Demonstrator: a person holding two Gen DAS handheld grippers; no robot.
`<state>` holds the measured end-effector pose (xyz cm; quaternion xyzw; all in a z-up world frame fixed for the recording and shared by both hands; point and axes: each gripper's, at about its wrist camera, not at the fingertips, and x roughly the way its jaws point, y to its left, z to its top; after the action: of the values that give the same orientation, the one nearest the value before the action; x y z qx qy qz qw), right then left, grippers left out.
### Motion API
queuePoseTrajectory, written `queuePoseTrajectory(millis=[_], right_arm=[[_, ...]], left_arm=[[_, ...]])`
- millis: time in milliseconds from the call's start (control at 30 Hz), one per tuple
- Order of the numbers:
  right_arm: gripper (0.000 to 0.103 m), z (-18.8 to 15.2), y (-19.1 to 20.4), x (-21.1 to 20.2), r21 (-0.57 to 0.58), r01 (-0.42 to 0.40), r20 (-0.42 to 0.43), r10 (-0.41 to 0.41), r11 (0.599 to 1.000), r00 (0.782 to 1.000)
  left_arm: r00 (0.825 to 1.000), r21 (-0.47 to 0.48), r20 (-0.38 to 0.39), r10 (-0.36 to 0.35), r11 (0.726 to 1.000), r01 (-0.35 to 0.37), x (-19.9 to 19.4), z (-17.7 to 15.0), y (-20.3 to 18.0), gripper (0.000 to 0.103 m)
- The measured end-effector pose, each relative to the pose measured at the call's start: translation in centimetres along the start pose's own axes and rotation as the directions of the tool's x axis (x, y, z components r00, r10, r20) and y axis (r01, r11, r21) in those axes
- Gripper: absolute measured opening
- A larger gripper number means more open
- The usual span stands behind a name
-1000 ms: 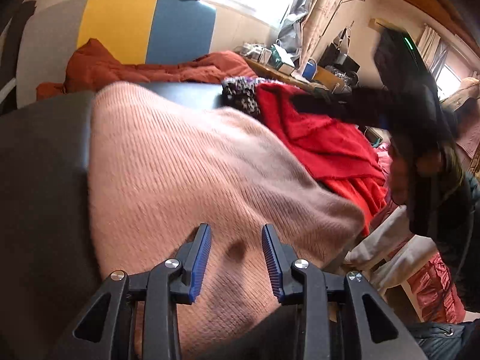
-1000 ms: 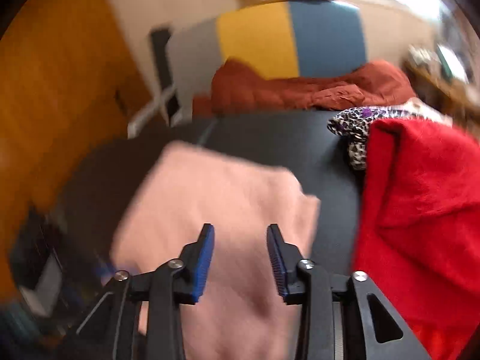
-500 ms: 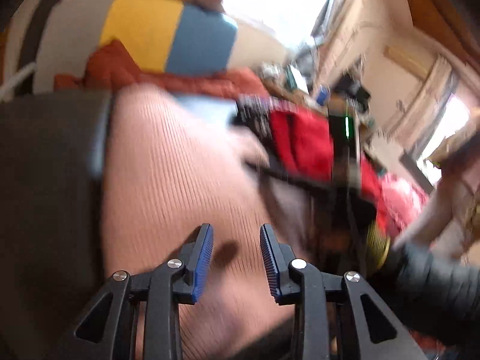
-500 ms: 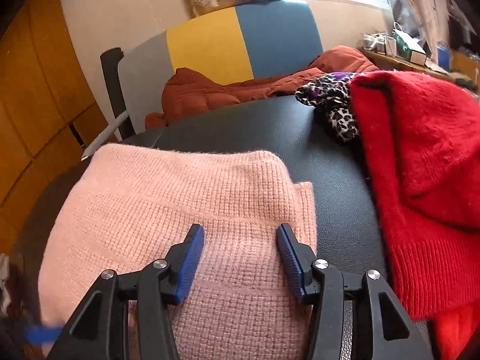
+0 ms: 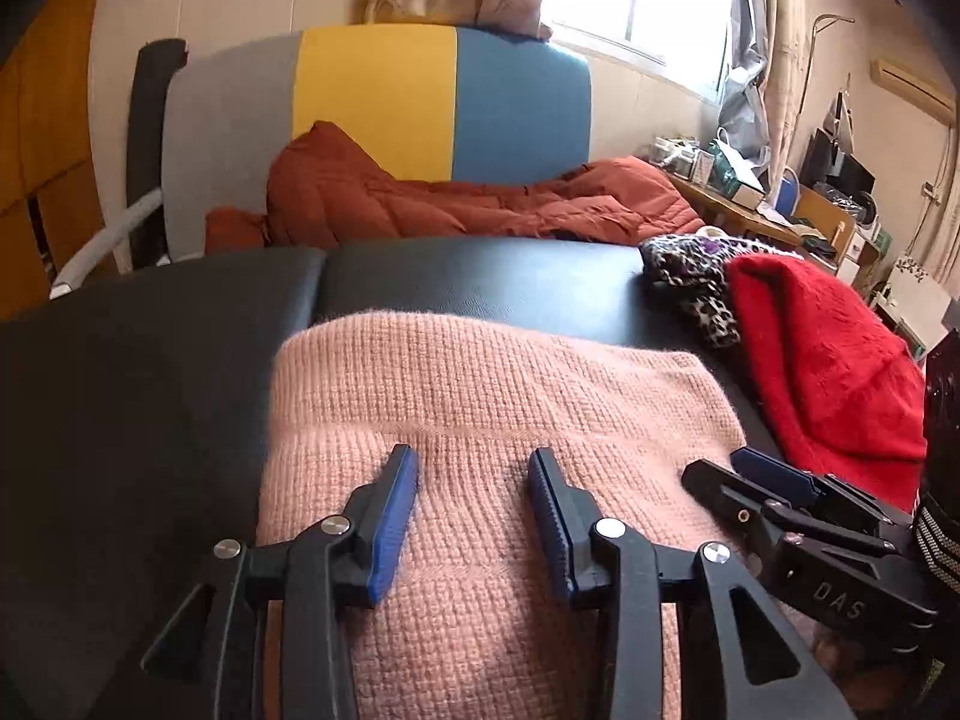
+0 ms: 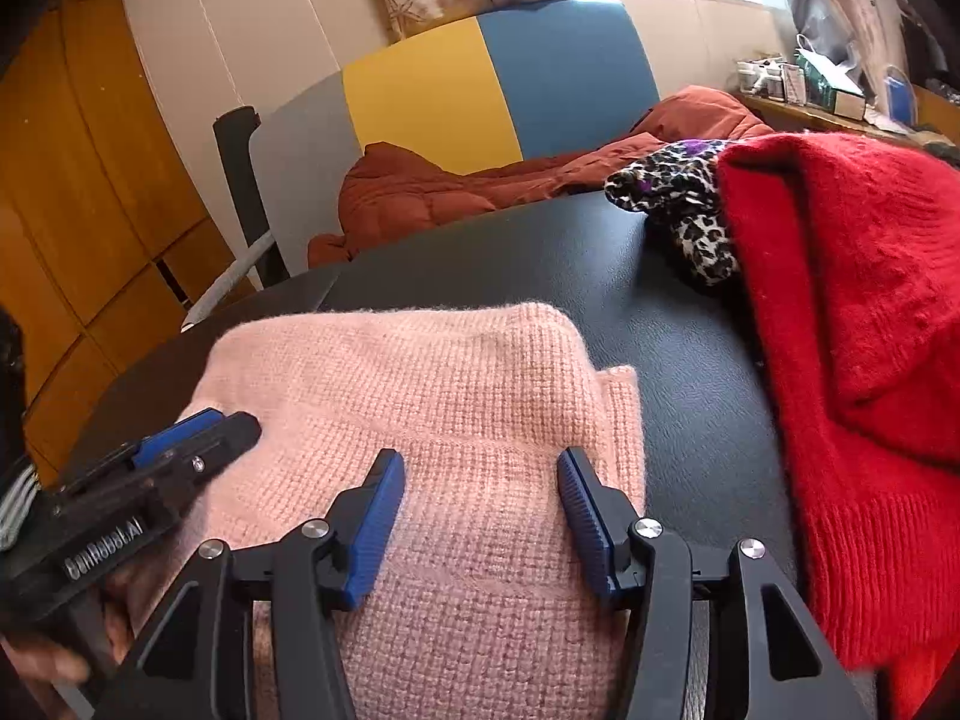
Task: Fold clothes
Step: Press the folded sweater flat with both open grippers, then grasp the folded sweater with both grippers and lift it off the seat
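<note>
A pink knit sweater [image 5: 480, 414] lies folded on the black padded table [image 5: 180, 360]; it also shows in the right wrist view [image 6: 420, 384]. My left gripper [image 5: 474, 480] hovers open and empty over its near part. My right gripper [image 6: 480, 480] is open and empty over the sweater's right side. The right gripper also shows from the side in the left wrist view [image 5: 738, 468], and the left gripper in the right wrist view [image 6: 222, 426], at the sweater's left edge.
A red sweater [image 6: 852, 312] and a leopard-print garment [image 6: 678, 192] are piled on the table's right side. A rust-coloured quilted jacket [image 5: 456, 204] lies on the grey, yellow and blue chair [image 5: 384, 102] behind. A cluttered desk [image 5: 750, 198] stands at the far right.
Both grippers swung in over the pink sweater and now sit side by side above its near edge. The sweater now lies in a smaller, folded shape. The right gripper's jaws opened wider.
</note>
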<state>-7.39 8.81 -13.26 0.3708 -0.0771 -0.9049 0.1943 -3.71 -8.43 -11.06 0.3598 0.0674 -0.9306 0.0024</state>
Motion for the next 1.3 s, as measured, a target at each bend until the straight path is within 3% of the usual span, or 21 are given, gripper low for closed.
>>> queuePoseTrajectory(millis=[367,500,767,933,1067,1300], right_arm=[[0.059,4.1,1.6,5.1,-0.002,-0.03,-0.015,0.03,1.0,0.999],[0.059,4.3,2.5,5.4,-0.029,-0.037,-0.022,0.037,0.999,0.999],[0.065,2.6,3.2,3.1,0.026,-0.185,-0.041,0.186,0.982,0.982],[0.069,2.0,3.5,1.1,0.077,-0.276,-0.059,0.281,0.958,0.958],[0.069,1.6,1.8,0.0,0.116,-0.288,-0.074,0.298,0.951,0.952],[0.078,0.9,-1.9,-1.3,0.187,-0.289,-0.106,0.312,0.939,0.944]], left_arm=[[0.998,0.011,-0.001,0.055,0.998,-0.055,4.6,4.5,2.8,0.041],[0.998,-0.004,0.001,0.061,0.998,-0.061,4.1,4.2,3.4,0.041],[0.997,-0.002,-0.021,0.079,0.997,-0.079,1.3,2.3,4.3,0.041],[0.999,-0.072,-0.017,-0.029,0.997,0.027,-2.6,1.6,6.5,0.041],[0.997,-0.12,0.018,-0.08,0.989,0.082,-6.6,0.2,9.4,0.045],[0.967,-0.299,-0.01,-0.256,0.923,0.242,-8.3,-4.2,14.5,0.054]])
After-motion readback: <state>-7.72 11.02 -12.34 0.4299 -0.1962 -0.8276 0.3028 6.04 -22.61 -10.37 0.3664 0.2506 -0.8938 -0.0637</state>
